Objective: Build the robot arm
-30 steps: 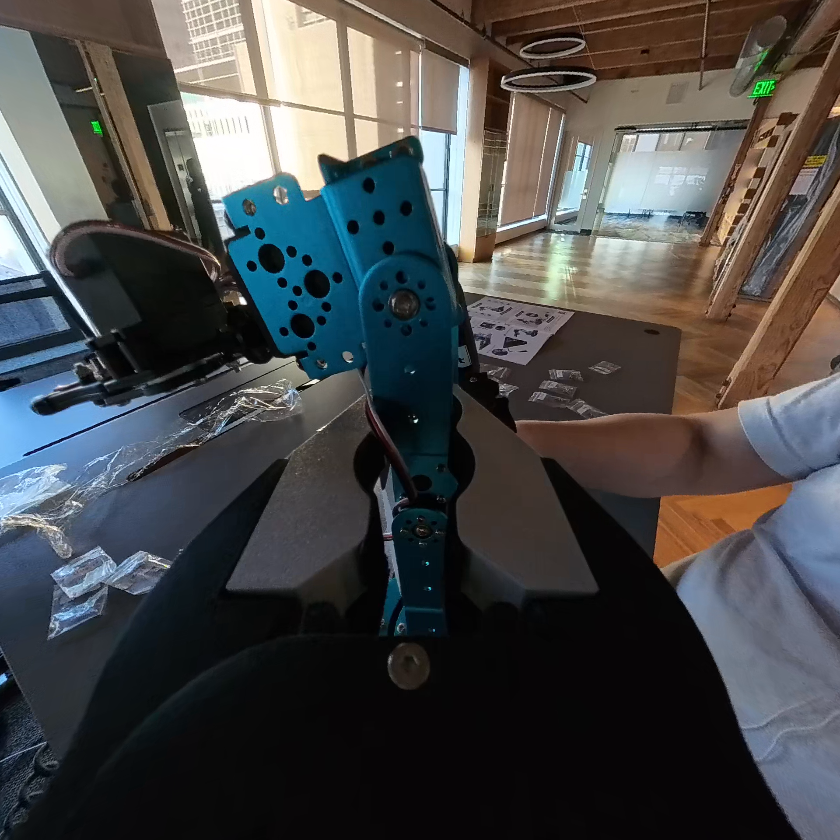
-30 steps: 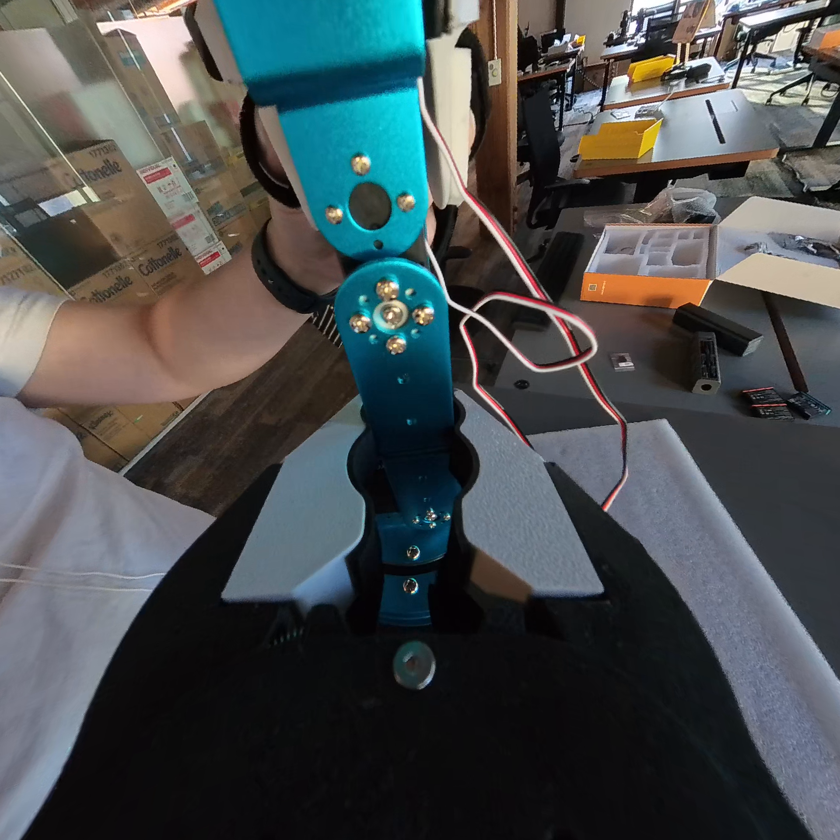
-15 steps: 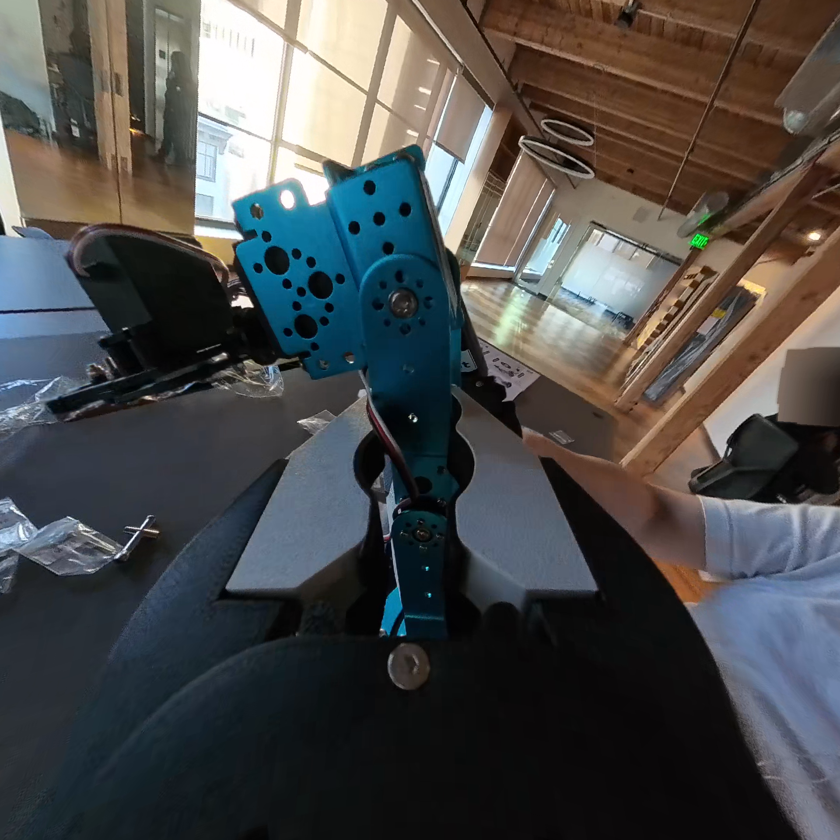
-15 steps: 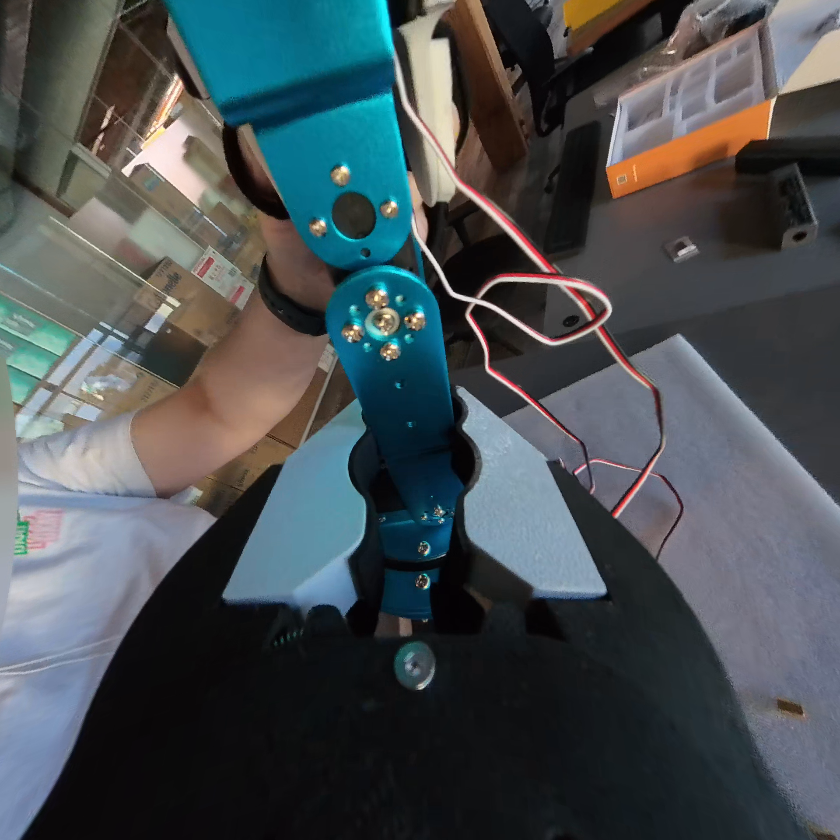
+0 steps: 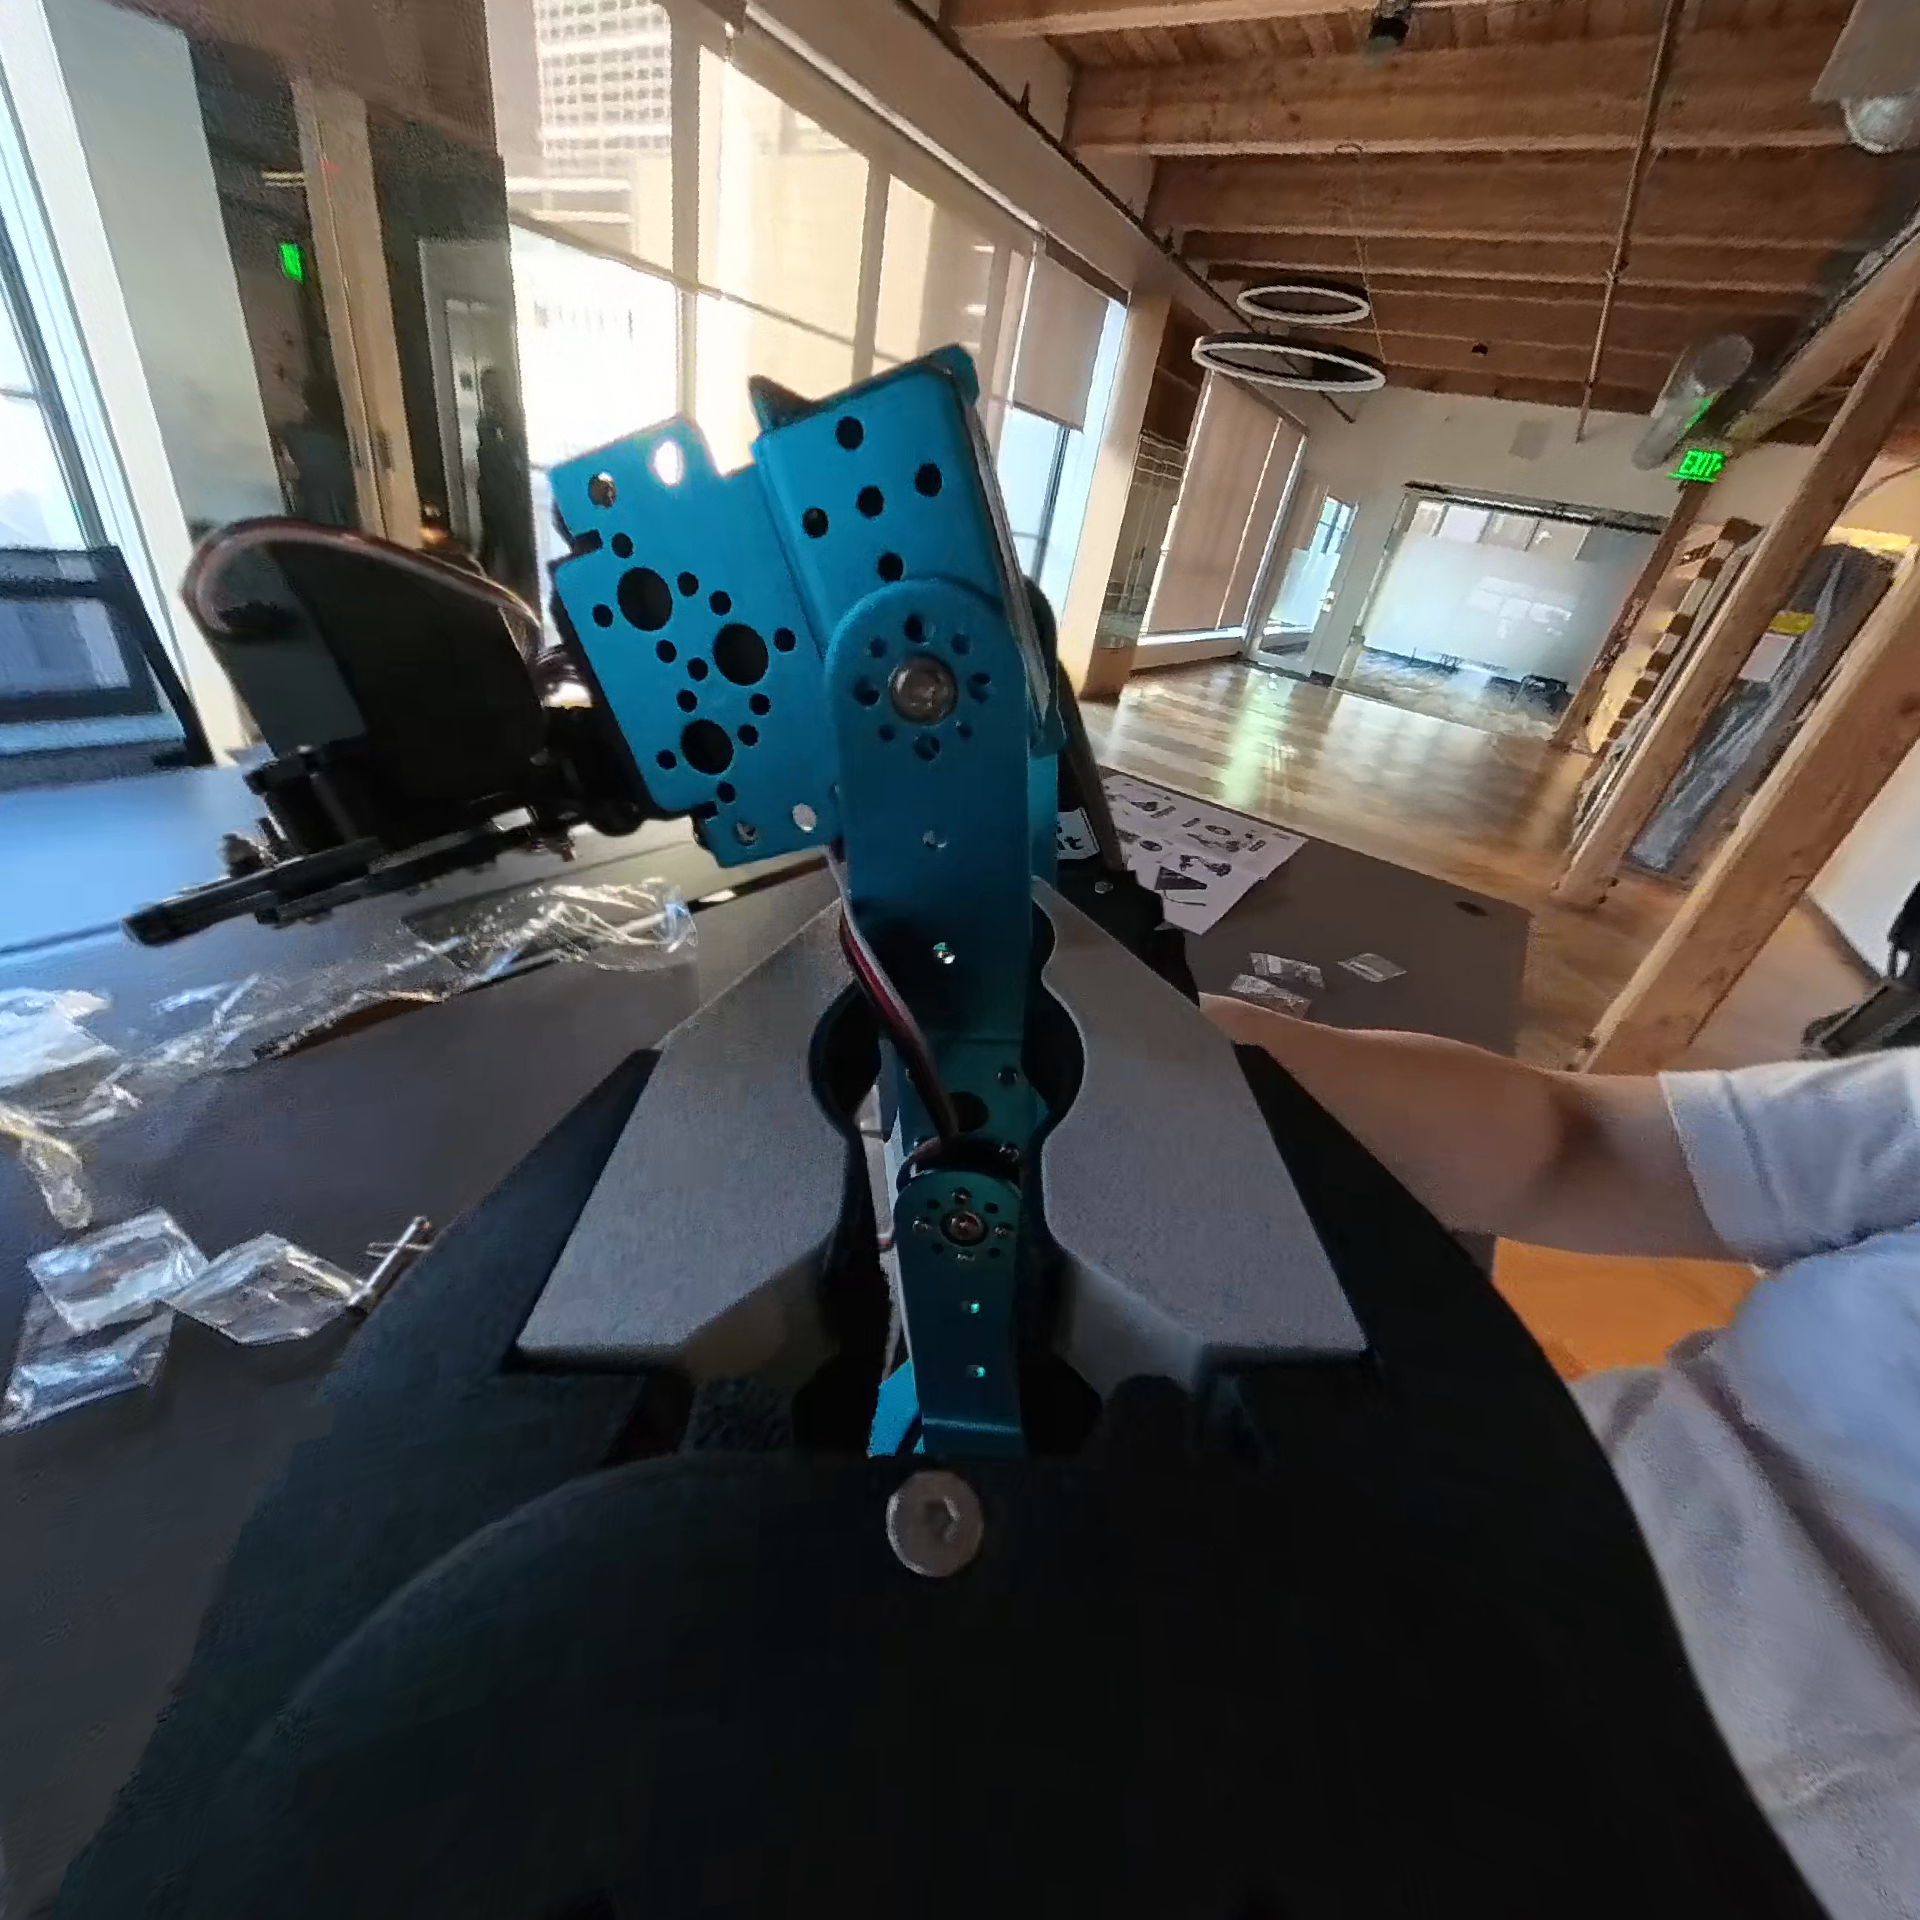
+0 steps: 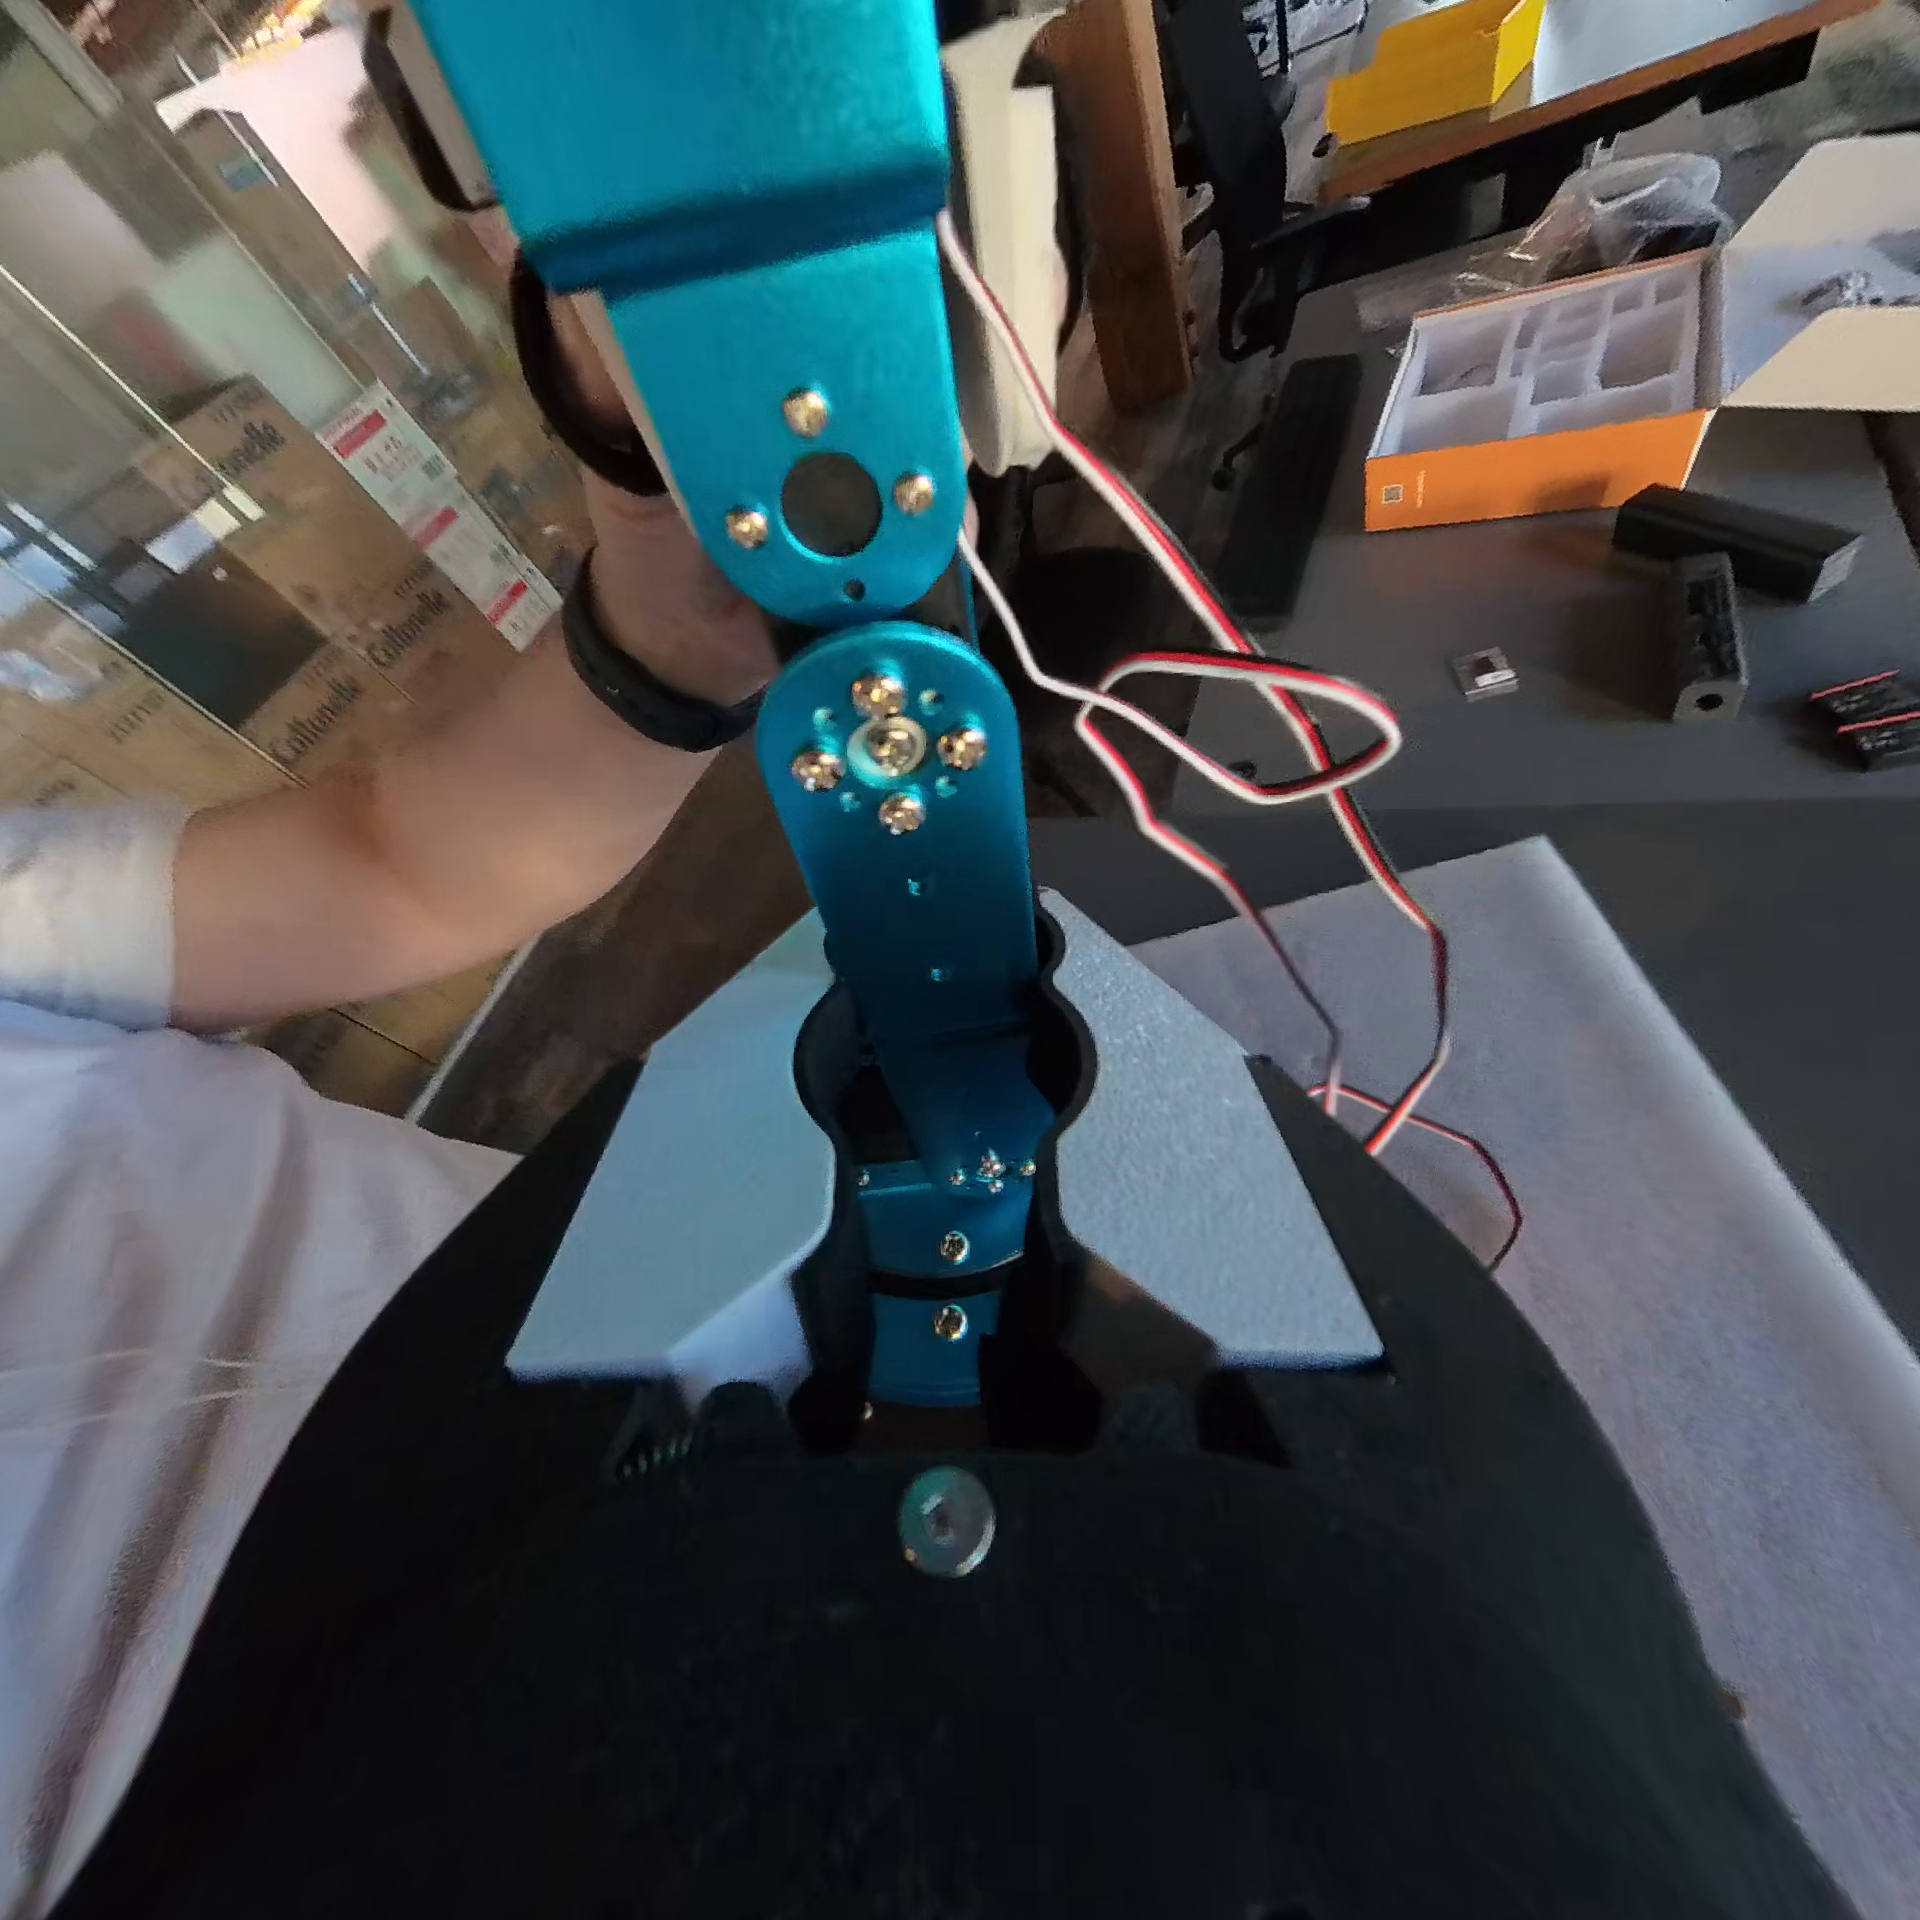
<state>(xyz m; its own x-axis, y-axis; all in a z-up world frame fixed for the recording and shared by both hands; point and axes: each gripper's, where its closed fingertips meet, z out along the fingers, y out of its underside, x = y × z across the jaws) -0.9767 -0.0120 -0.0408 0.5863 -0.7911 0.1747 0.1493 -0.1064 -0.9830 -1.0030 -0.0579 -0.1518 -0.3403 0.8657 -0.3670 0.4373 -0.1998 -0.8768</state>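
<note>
A blue metal robot-arm assembly (image 5: 935,790) of perforated brackets and servo links is held up off the table. My left gripper (image 5: 940,935) is shut on one blue link, with a red, white and black wire running between its grey pads (image 5: 727,1143). My right gripper (image 6: 935,935) is shut on another blue link (image 6: 894,790) of the same assembly. Red, white and black wires (image 6: 1247,727) loop off to the right and hang onto a foam sheet. A hand with a black wristband (image 6: 644,686) shows behind the blue bracket.
A dark table (image 5: 312,1122) holds small clear plastic bags (image 5: 114,1278), a printed sheet (image 5: 1195,842) and a black part (image 5: 364,707) beside the assembly. The right wrist view shows a white foam sheet (image 6: 1662,1247), an open orange box (image 6: 1538,416) and black blocks (image 6: 1704,634). A forearm (image 5: 1455,1132) reaches in from the right. Spacing between my two grippers at the tips: around 12 centimeters.
Both views swung and tilted as the held assembly was turned, then swung partly back. Both grippers stayed shut on the blue links. The wires now trail down onto the foam sheet.
</note>
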